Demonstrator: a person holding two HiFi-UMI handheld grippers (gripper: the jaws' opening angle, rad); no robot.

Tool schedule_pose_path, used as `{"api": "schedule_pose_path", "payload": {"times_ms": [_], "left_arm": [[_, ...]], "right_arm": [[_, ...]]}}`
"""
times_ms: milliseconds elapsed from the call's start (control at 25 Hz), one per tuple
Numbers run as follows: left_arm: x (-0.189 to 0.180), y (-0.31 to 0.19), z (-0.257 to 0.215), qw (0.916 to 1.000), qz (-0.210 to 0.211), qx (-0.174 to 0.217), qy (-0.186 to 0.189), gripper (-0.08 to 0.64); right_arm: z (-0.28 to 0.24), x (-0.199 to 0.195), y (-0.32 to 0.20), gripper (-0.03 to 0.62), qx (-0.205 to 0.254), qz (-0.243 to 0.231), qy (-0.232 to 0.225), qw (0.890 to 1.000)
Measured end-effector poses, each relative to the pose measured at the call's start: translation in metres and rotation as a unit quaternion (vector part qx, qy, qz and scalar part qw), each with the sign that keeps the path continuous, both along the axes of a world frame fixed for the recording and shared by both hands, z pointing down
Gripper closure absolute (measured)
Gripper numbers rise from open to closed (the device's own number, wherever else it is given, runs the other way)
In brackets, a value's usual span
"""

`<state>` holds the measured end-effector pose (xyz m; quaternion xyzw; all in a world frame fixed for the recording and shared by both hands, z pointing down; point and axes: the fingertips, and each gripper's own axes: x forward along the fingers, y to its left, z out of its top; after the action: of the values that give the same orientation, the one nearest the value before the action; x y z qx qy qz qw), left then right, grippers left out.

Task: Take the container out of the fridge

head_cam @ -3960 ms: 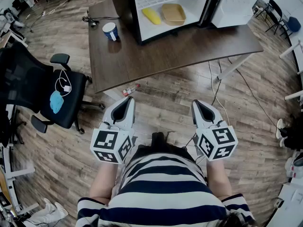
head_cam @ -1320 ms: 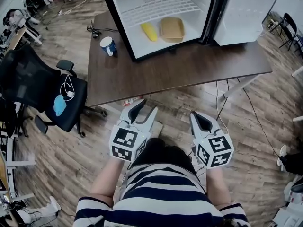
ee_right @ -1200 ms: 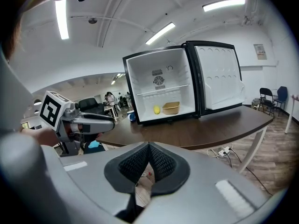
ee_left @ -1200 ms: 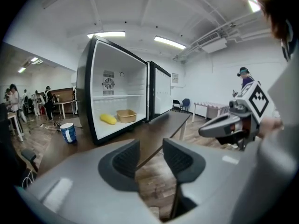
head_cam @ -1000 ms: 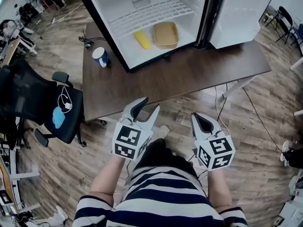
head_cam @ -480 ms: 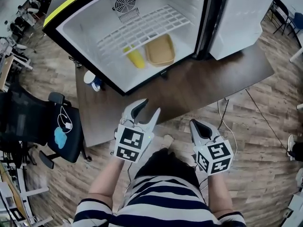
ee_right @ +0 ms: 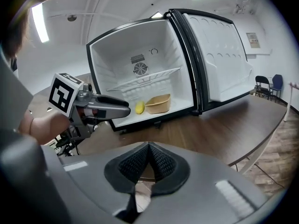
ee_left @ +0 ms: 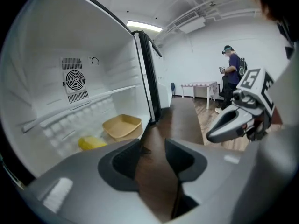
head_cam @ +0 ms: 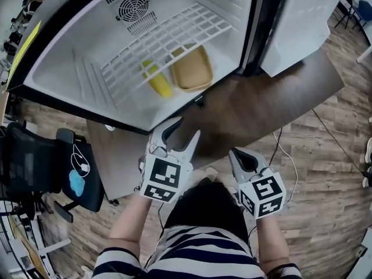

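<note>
A shallow tan container (head_cam: 192, 68) lies on the floor of the open fridge (head_cam: 87, 68), beside a yellow object (head_cam: 157, 81). In the left gripper view the container (ee_left: 122, 126) is ahead and to the left; in the right gripper view the container (ee_right: 157, 103) is far ahead. My left gripper (head_cam: 185, 128) is open and empty, held over the table's near edge, short of the fridge. My right gripper (head_cam: 235, 154) is shut and empty, lower and to the right. Its jaws (ee_right: 148, 164) meet in its own view.
The fridge stands on a dark wooden table (head_cam: 261, 103), its door (head_cam: 302, 16) swung open to the right. A wire shelf (head_cam: 163, 45) spans the fridge above the container. A black office chair (head_cam: 40, 167) stands at the left. A person (ee_left: 231, 76) stands far off.
The fridge has grown much larger in the head view as both grippers came up to the table edge. The left gripper, shut 4 s ago, now stands open.
</note>
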<state>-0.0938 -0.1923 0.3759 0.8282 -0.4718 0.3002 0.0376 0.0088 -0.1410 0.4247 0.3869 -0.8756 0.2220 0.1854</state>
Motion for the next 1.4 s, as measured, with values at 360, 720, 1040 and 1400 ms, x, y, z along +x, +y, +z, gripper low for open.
{"api": "schedule_pose_path", "payload": {"times_ms": [360, 720, 1040, 1400], "left_arm": [[-0.003, -0.053, 0.015, 0.9992, 0.009, 0.010, -0.038, 0.560], [-0.004, -0.086, 0.023, 0.9957, 0.024, 0.024, -0.086, 0.560], [-0.007, -0.105, 0.038, 0.9840, 0.050, 0.017, -0.170, 0.560], [-0.009, -0.118, 0.055, 0.9693, 0.076, 0.011, -0.234, 0.560]], "right_arm": [[0.019, -0.007, -0.032, 0.594, -0.011, 0.003, 0.003, 1.000], [0.033, -0.016, -0.061, 0.594, -0.022, 0.000, 0.002, 1.000], [0.050, -0.022, -0.067, 0.594, -0.039, 0.000, -0.002, 0.999], [0.065, -0.023, -0.074, 0.594, -0.052, 0.002, -0.010, 0.999]]}}
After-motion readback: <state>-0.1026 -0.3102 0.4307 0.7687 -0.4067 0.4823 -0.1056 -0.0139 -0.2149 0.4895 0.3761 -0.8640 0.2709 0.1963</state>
